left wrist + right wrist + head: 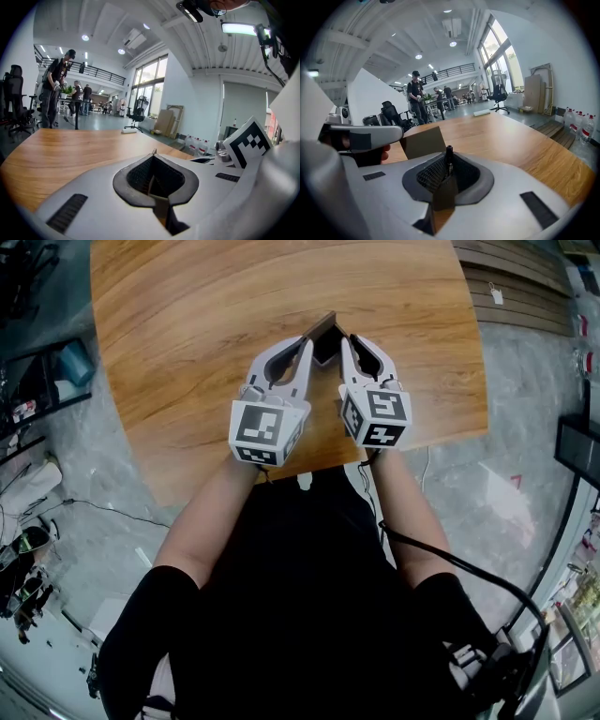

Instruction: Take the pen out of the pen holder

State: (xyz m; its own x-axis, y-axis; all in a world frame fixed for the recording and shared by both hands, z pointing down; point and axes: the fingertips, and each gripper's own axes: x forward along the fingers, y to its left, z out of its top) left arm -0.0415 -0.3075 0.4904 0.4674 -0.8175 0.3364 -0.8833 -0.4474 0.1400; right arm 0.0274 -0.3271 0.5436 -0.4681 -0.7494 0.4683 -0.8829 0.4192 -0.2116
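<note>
— Black rod at the right gripper [448, 165]: identify it.

— That is the pen [449, 158]. It is slim, round and black all over, with a slight sheen and a blunt top end. It stands upright in the recess between that gripper's two jaws, its top just above the dark pads.

— State of that gripper?

— Its jaws are drawn together with the pen clamped in the groove. A brown wall edge also sits in the slot, on the camera side of the pen. The pen's lower part is hidden behind that edge, so its depth in the pen holder [325, 341] cannot be read.

— Describe the holder.

— It is a small flat-walled box, brown outside and dark inside. It sits directly ahead of both sets of jaw tips, on the wooden table [187, 334].

— And the left gripper [306, 341]?

— It is closed too. A thin brown wall of the holder stands pinched between its jaws, the wall's top corner showing just above the pads. This gripper lies just beside the right one, with the tips converging on the holder.
</note>
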